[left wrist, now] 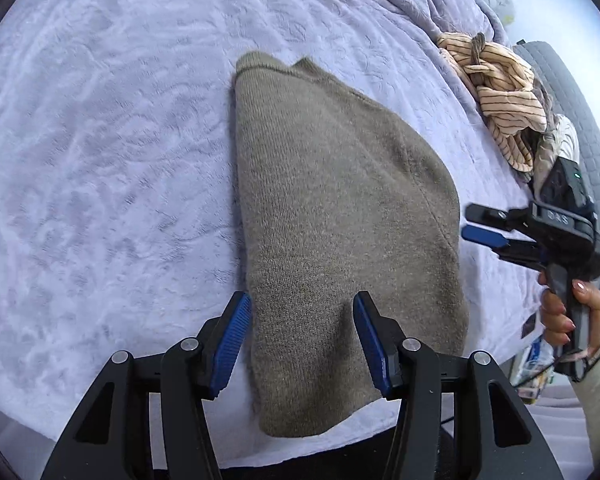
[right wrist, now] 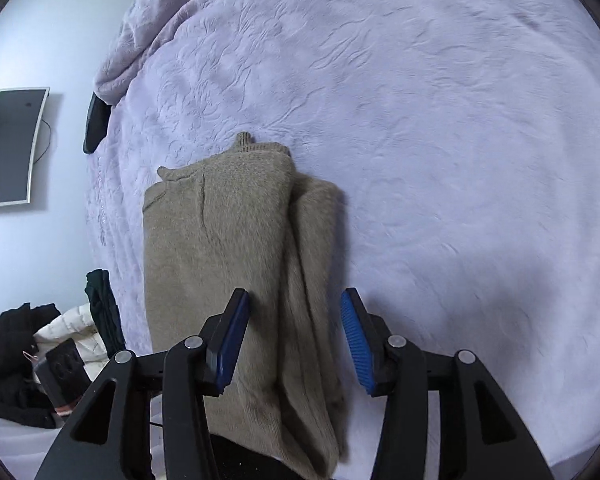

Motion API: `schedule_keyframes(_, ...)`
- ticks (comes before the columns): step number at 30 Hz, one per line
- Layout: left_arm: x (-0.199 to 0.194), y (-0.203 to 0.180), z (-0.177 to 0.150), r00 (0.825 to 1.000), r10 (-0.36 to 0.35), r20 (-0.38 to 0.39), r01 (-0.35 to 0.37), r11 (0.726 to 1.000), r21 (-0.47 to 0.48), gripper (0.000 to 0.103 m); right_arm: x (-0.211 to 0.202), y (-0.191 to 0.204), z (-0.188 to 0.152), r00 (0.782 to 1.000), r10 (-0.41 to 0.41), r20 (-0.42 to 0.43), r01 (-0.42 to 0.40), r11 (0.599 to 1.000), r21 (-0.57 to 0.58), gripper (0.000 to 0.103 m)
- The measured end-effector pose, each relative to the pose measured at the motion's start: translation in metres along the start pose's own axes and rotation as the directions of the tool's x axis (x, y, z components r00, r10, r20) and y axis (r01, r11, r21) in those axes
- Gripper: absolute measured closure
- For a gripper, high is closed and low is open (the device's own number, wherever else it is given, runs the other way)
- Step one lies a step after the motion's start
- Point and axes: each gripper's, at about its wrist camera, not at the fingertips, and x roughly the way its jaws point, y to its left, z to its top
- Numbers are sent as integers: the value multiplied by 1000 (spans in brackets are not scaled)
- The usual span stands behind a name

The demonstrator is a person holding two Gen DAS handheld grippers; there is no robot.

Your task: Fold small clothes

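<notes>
A grey-brown knitted sweater (left wrist: 340,216) lies folded lengthwise into a long strip on the lilac bedspread (left wrist: 100,160). My left gripper (left wrist: 302,336) is open and hovers over the strip's near end, holding nothing. In the right wrist view the same sweater (right wrist: 228,248) runs away from me, collar at the far end. My right gripper (right wrist: 294,332) is open over its near right part, empty. The right gripper also shows in the left wrist view (left wrist: 476,224), just off the sweater's right edge.
A crumpled beige striped garment (left wrist: 500,96) lies at the bed's far right. Bunched blanket (right wrist: 140,40) rises at the back. A wall screen (right wrist: 12,144) and dark clothes with a white jacket (right wrist: 40,356) sit beyond the bed's left edge.
</notes>
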Motion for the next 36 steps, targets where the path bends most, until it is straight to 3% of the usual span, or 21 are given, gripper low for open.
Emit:
schedule_keyframes(3,-4,-7,0,999,54,1,-54,998,31,35,-16,2,-20,1000,-3,15,3,1000,5,51)
schedule_keyframes(11,1,-33,-12,989,145,-12,-144,985,94,34,-19,14,-76,998,-55,11,56,998,-23,51)
schedule_keyframes(12,1,-34,-14,988,152,-15,-149,984,94,30,-19,18,-82,998,-58,14,59,998,-26,51)
schedule_keyframes(13,1,-35,-16,987,161,-20,-158,983,96,14,-20,21,-87,998,-58,19,59,998,-31,51)
schedule_keyframes(14,0,-36,-18,985,169,-21,-166,981,97,7,-20,27,-93,998,-56,32,57,997,-45,51)
schedule_keyframes(17,-3,-39,-21,982,187,-11,-185,977,106,7,-24,46,-107,998,-1,59,8,992,-125,51)
schedule_keyframes(20,-4,-38,-23,973,231,-11,-228,968,106,7,-13,65,-118,997,72,14,-69,980,-187,52)
schedule_keyframes(24,-5,-35,-26,956,294,-3,-291,949,120,7,11,61,-119,1000,-2,-9,1,984,-179,52)
schedule_keyframes(28,-12,-33,-31,953,302,15,-301,946,118,7,30,30,-111,996,-81,-30,79,995,-63,52)
schedule_keyframes(36,-18,-34,-35,946,322,38,-324,941,91,7,13,21,-119,986,-167,-2,167,985,-46,50)
